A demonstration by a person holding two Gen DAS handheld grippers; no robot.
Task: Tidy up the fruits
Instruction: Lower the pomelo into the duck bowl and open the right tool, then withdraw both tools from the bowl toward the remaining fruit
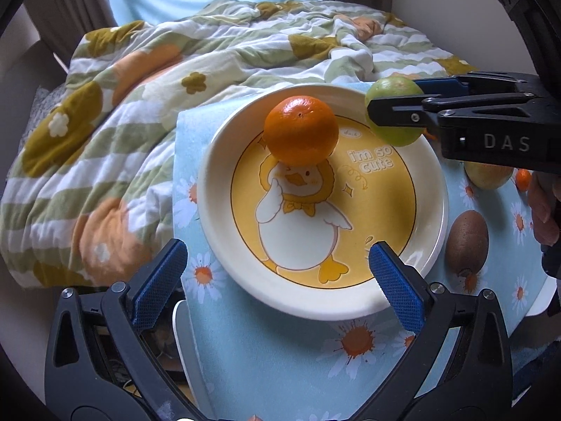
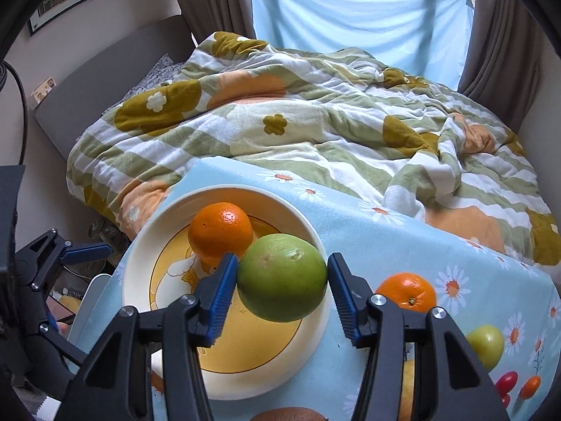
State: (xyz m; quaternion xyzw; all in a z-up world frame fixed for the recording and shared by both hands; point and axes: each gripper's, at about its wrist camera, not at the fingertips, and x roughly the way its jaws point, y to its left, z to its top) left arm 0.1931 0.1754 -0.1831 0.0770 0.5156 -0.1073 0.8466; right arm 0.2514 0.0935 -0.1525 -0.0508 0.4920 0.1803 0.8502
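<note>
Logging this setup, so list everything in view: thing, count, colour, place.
plate: one, cream with yellow duck, on the cloth
oranges: two, orange; one in the plate, one on the cloth
green fruit: one, held above the plate's rim
yellow-green fruit: one, on the cloth
kiwi: one, brown, right of the plate
small tomatoes: few, red and orange, cloth edge
cloth: one, blue with daisies
quilt: one, floral, behind
left gripper: jaws open, empty
right gripper: jaws gripping the green fruit
</note>
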